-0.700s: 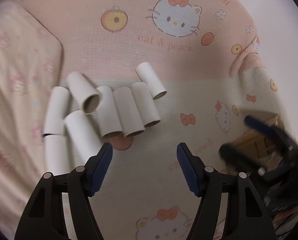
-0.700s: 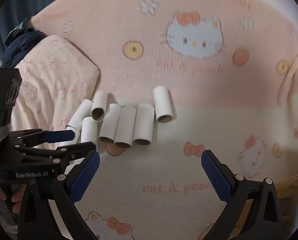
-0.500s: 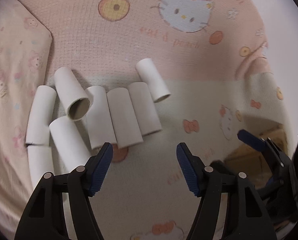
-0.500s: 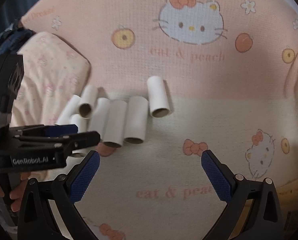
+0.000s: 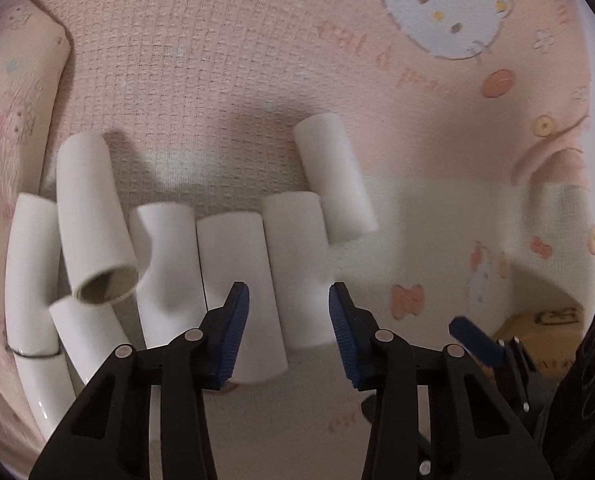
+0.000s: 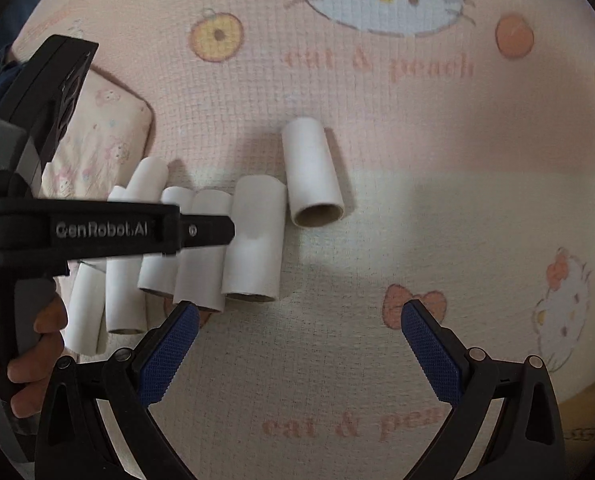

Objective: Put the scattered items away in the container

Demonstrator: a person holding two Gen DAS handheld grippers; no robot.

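Several white cardboard tubes lie in a row on a pink and cream Hello Kitty blanket. My left gripper (image 5: 288,306) is open, its jaws on either side of the near end of one tube (image 5: 297,268), not closed on it. A separate tube (image 5: 335,176) lies just beyond to the right; it also shows in the right wrist view (image 6: 311,172). One tube (image 5: 93,220) rests on top of others at the left. My right gripper (image 6: 297,328) is open and empty, low over the blanket in front of the row (image 6: 253,240). The left gripper's body (image 6: 105,230) crosses above the tubes.
A cardboard box (image 5: 537,330) sits at the lower right of the left wrist view, behind the right gripper's finger (image 5: 473,340). A patterned pillow (image 6: 93,148) lies left of the tubes. A hand (image 6: 25,360) holds the left gripper's handle.
My left gripper has moved forward and down over the tubes and narrowed its jaws around one tube. My right gripper has also moved closer to the row.
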